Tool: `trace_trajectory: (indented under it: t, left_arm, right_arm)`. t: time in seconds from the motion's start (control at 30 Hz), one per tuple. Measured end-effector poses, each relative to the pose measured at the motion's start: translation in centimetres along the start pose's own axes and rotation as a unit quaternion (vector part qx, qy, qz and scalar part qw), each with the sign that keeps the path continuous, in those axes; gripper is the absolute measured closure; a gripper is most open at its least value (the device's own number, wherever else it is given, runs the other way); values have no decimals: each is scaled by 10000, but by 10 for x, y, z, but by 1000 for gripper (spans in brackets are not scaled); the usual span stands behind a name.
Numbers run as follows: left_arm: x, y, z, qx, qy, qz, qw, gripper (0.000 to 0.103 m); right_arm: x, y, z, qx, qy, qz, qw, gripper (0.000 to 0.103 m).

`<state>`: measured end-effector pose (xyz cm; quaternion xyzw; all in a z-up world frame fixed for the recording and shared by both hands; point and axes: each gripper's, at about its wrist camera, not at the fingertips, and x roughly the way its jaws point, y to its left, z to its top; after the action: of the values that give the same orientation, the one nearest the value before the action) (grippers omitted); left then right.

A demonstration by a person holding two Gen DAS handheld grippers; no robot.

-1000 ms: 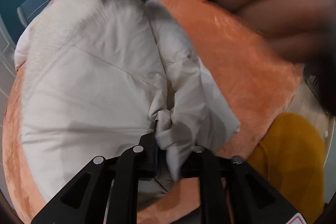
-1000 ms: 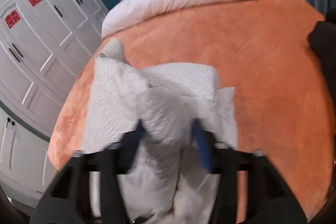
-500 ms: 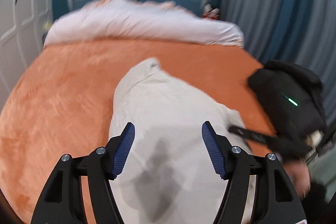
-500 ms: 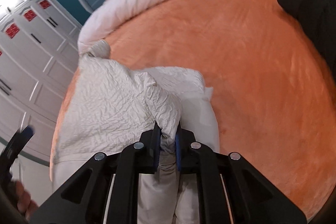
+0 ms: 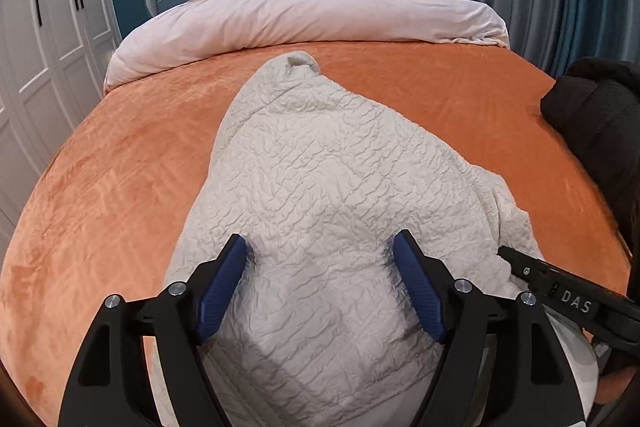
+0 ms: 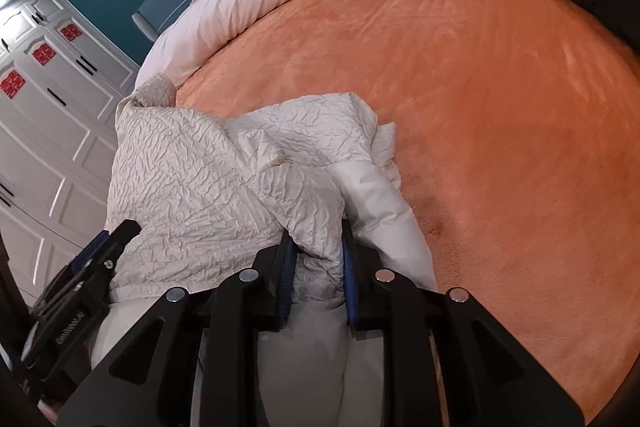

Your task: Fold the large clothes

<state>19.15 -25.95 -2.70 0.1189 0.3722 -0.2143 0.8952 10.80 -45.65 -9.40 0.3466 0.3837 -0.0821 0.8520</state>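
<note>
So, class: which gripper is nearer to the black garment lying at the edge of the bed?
Right. The right gripper reaches in on the side of the black garment; the left gripper hangs open over the white jacket, farther away.

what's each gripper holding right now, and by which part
The right gripper pinches a bunched fold of the white quilted jacket at its near edge. The left gripper holds nothing; its jaws have just opened over the jacket.

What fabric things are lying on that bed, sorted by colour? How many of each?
Cream-white crinkled quilted jacket: 1
Pale pink rolled-up duvet by the headboard: 1
Orange plush bedspread beneath everything: 1
Black bulky garment at the right edge: 1
Total: 4
</note>
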Motion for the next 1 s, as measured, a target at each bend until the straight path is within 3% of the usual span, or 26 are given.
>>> trace_trajectory:
  t: [0.27,0.63,0.73,0.83,0.9,1.0]
  left_arm:
    - [8,-11,-8,145,-177,179,9996,28]
    - [9,-14,-6,233,-125,244,9994,27]
    - [-15,-3,2,280,82,128,9995,25]
    - [-66,15,-5,187,56,-42,9998,23]
    - [-88,25,-16,83,63,-28,9999,18]
    - [-100,38,-41,-210,431,-155,9987,18]
  right_arm:
    - [4,-12,-7,130,-110,239,9996,85]
    - [-5,0,3,-92,133,-45,9999,83]
    - [-48,24,10,-238,119,-481,9985,77]
    - [-110,51,-12,-766,-63,-318,9965,73]
    - [-131,52,-35,-803,-16,-246,9965,50]
    - [-134,39,-70,-518,255,-57,9983,47]
